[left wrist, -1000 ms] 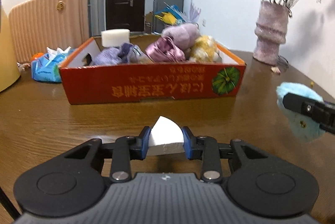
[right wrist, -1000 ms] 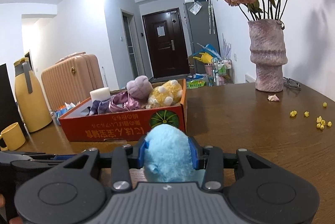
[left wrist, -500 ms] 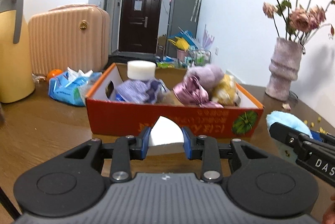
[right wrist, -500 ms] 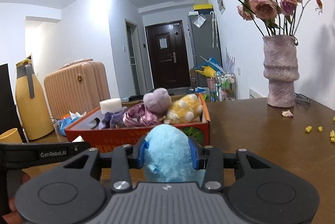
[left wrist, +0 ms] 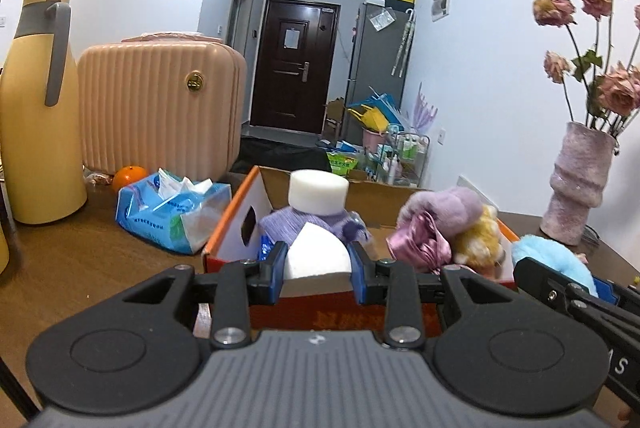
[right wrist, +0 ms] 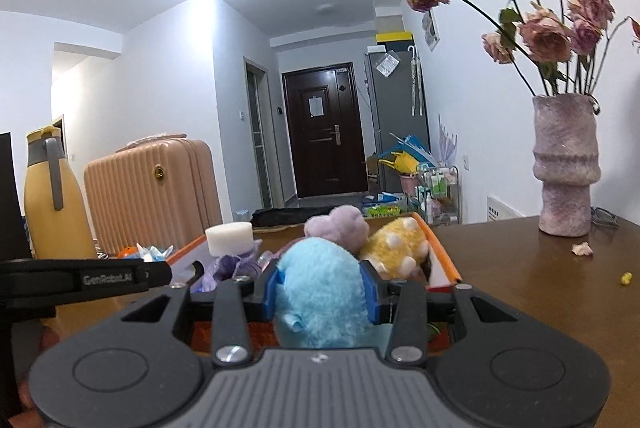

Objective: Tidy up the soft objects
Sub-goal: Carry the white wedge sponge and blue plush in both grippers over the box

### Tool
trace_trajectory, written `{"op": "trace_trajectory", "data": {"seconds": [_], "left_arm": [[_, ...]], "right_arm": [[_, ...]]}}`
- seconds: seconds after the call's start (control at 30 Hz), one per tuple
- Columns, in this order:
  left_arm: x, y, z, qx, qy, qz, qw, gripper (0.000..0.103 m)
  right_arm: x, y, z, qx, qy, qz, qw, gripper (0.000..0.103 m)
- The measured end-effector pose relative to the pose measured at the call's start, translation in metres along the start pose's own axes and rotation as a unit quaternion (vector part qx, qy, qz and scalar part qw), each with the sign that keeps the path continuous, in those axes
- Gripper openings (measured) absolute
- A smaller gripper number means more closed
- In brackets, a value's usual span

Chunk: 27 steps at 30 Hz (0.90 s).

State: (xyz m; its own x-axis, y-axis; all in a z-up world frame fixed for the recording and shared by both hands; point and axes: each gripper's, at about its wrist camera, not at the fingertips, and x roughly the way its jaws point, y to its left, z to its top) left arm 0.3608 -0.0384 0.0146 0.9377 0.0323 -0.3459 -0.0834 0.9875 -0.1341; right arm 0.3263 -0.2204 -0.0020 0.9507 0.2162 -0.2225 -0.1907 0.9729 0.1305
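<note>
Left gripper (left wrist: 316,260) pinches the white foam wedge (left wrist: 314,254) between its 2 blue pads, right at the orange box (left wrist: 236,204). Right gripper (right wrist: 322,292) squeezes the blue plush ball (right wrist: 320,292), just before the box's near wall.

box front (left wrist: 344,312) hidden by gripper | flowers (right wrist: 560,8) cut by edge

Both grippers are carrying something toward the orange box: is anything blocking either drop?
No barrier. The left gripper holds a white sponge wedge, the right gripper a blue plush, both at the orange box, already crowded with soft items.
</note>
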Motion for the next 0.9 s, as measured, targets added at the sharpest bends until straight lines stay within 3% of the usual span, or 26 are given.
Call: {"op": "trace_trajectory", "data": {"seconds": [0.9], "left_arm": [[0.098, 0.013, 0.029, 0.008, -0.003, 0.017, 0.9998, 0.034]], "right_arm": [[0.113, 0.026, 0.026, 0.002, -0.022, 0.032, 0.999, 0.040]]}}
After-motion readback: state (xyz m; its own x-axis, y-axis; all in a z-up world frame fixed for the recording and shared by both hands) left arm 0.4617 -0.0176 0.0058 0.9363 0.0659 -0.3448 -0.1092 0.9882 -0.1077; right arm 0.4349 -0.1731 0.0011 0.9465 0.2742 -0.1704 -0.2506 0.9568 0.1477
